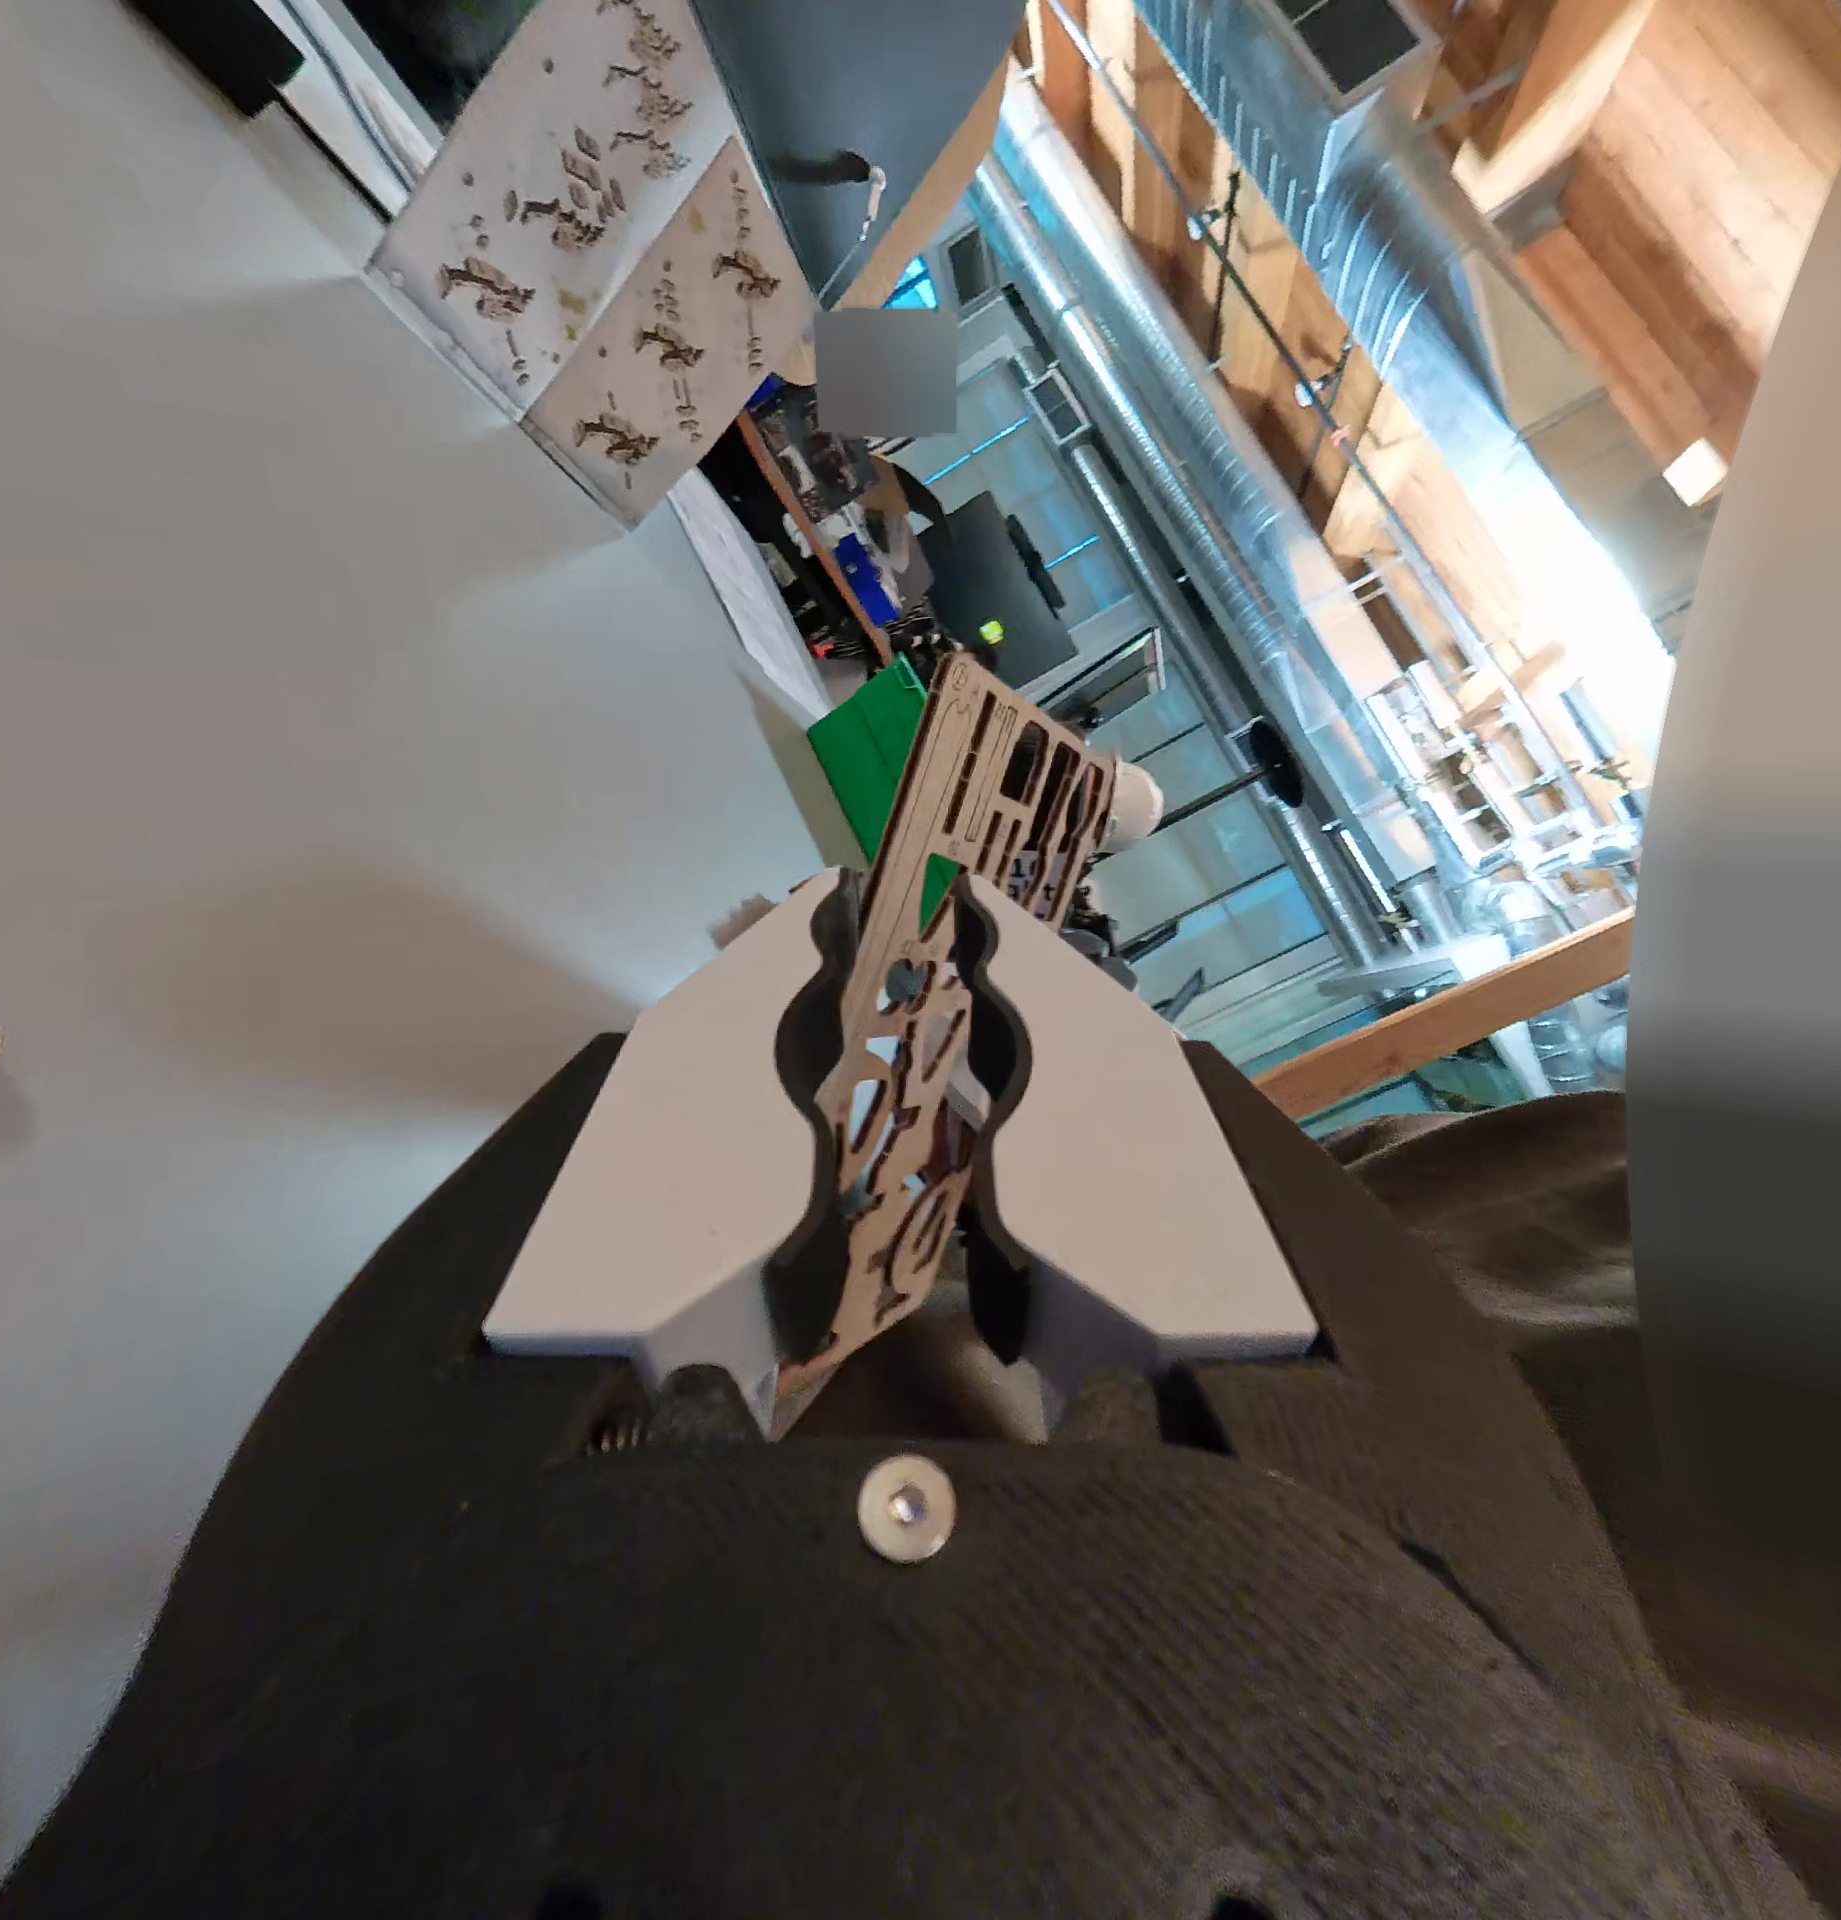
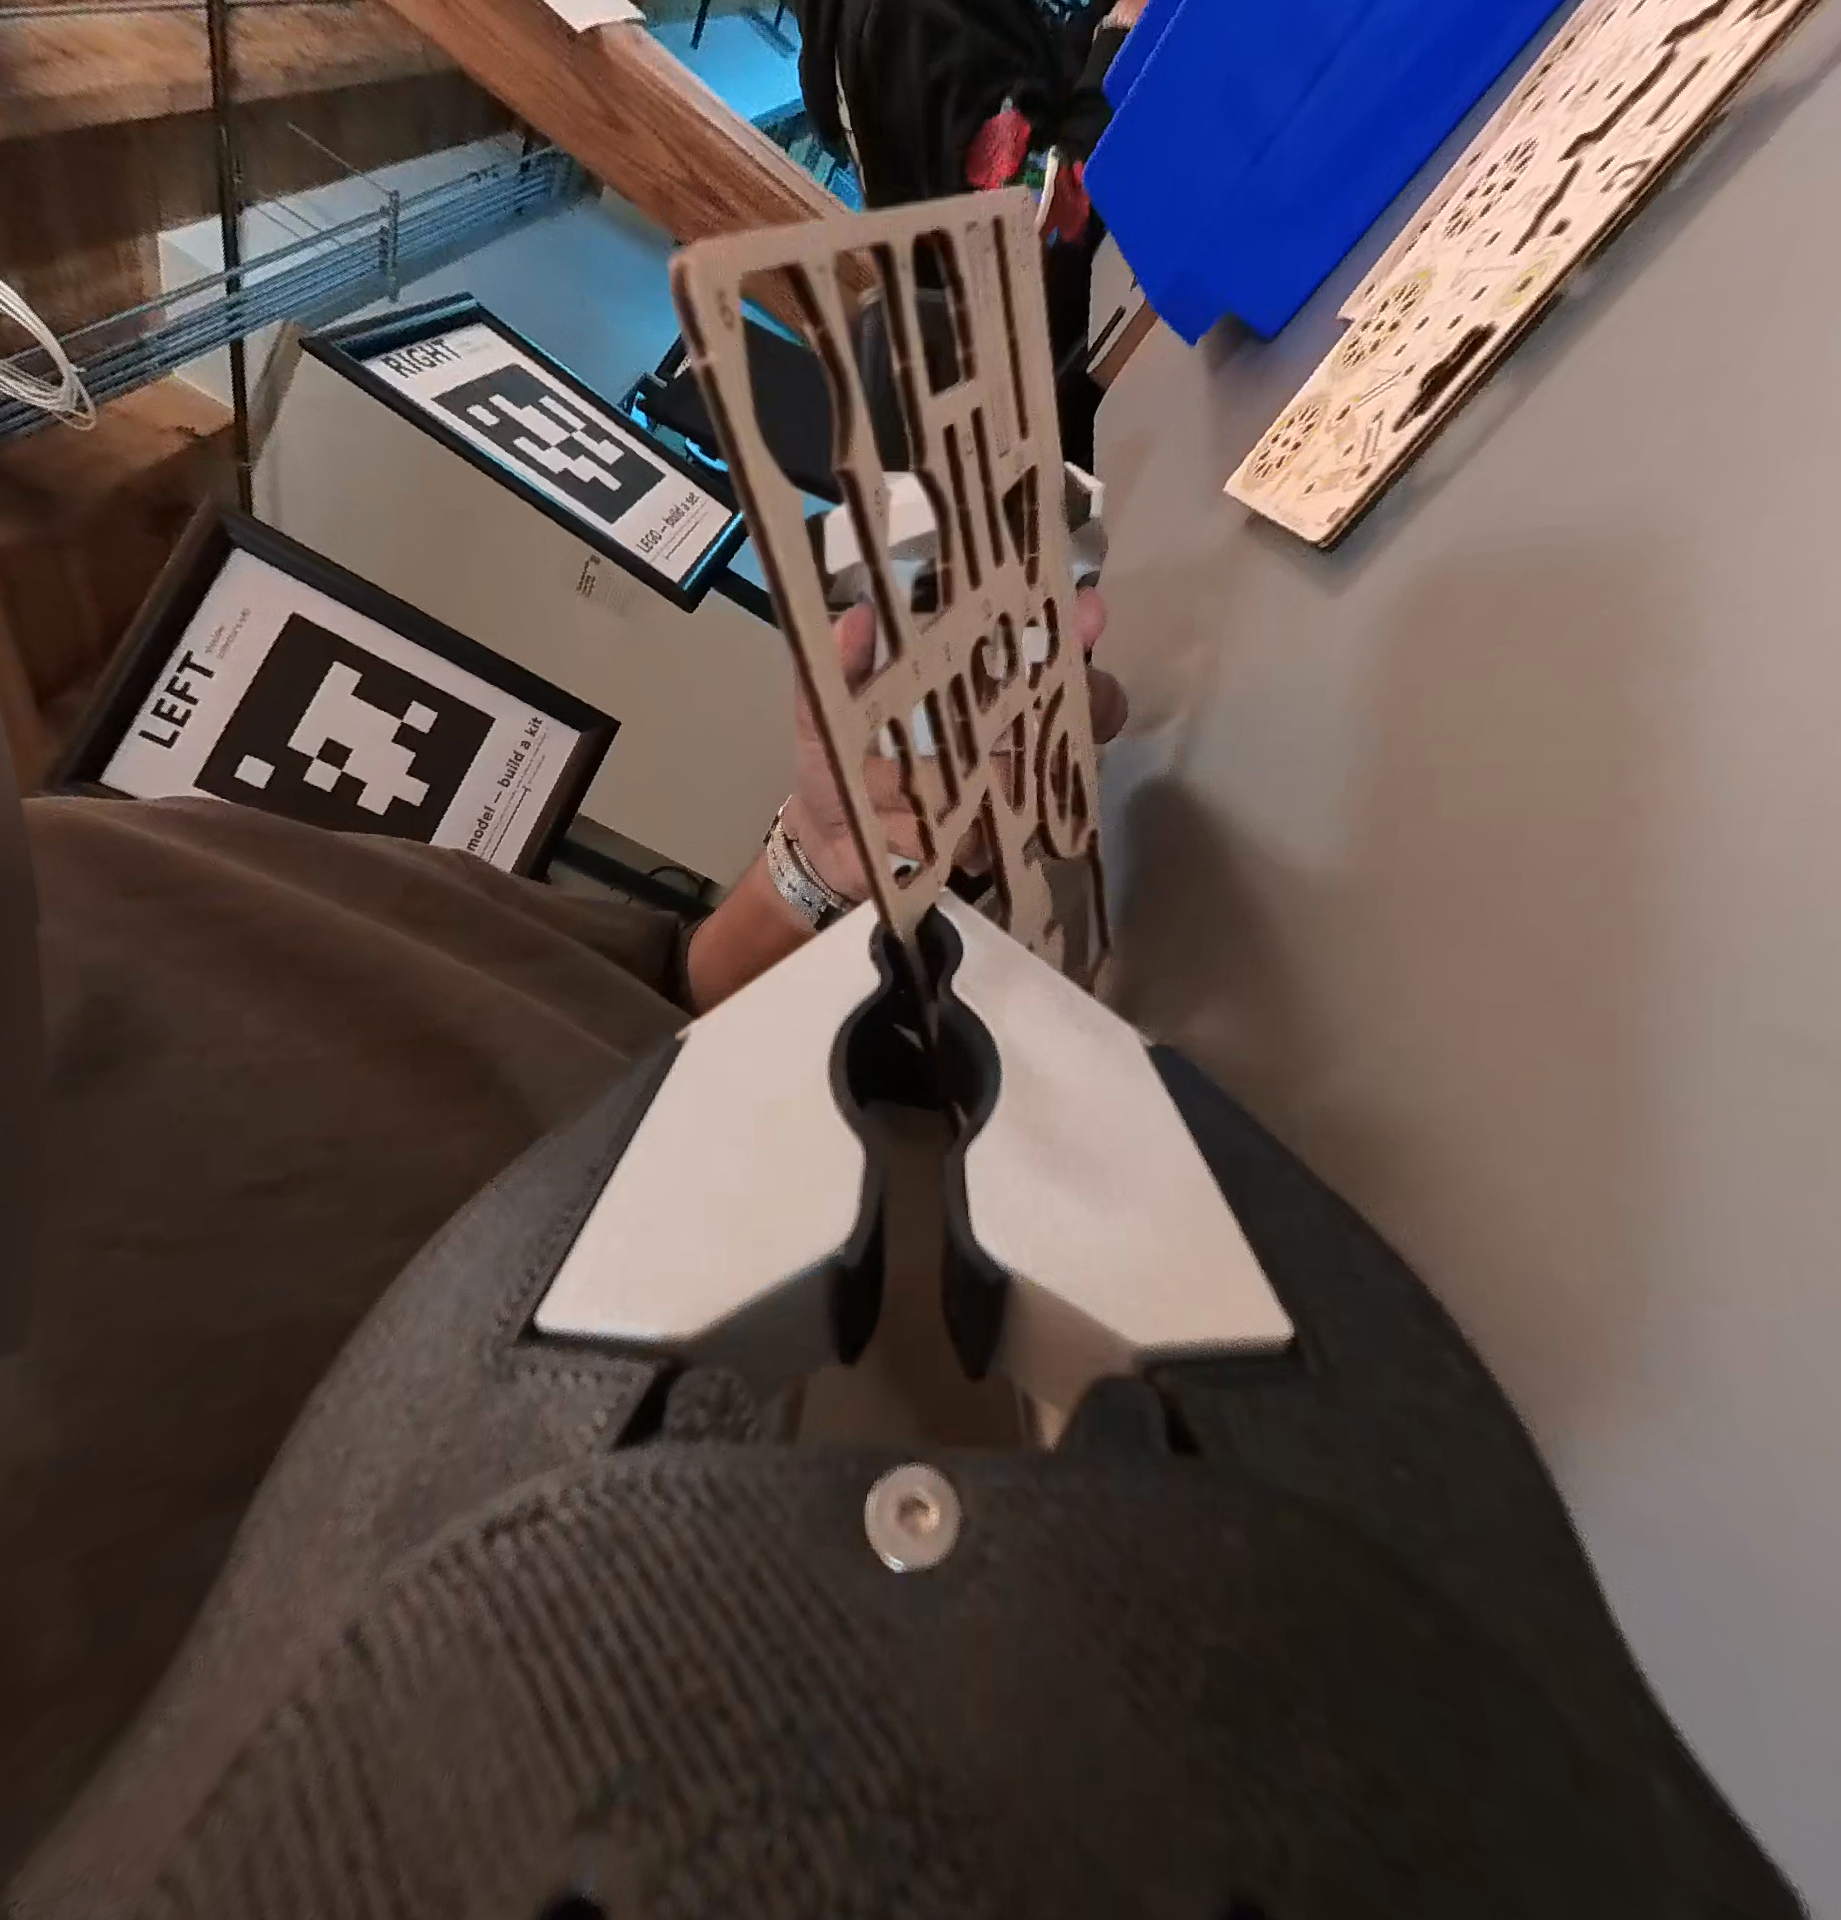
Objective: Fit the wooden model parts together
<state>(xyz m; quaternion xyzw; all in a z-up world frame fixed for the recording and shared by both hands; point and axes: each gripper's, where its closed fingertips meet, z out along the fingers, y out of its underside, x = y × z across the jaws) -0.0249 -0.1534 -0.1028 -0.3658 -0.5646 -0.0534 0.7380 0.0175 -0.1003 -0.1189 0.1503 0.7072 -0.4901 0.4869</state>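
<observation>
A thin laser-cut wooden parts sheet with several cut-out shapes is held up in the air between both grippers. My left gripper is shut on it, and the sheet runs deep between the white fingers. In the right wrist view the same sheet stands upright ahead. My right gripper is shut on its lower corner at the fingertips. A hand and white parts of the left gripper show behind the sheet.
A second wooden parts sheet lies on the grey table beside a blue bin. Two framed marker signs stand at the left. Instruction pages and a green bin are on the table. Left tips to right tips: about 7 cm.
</observation>
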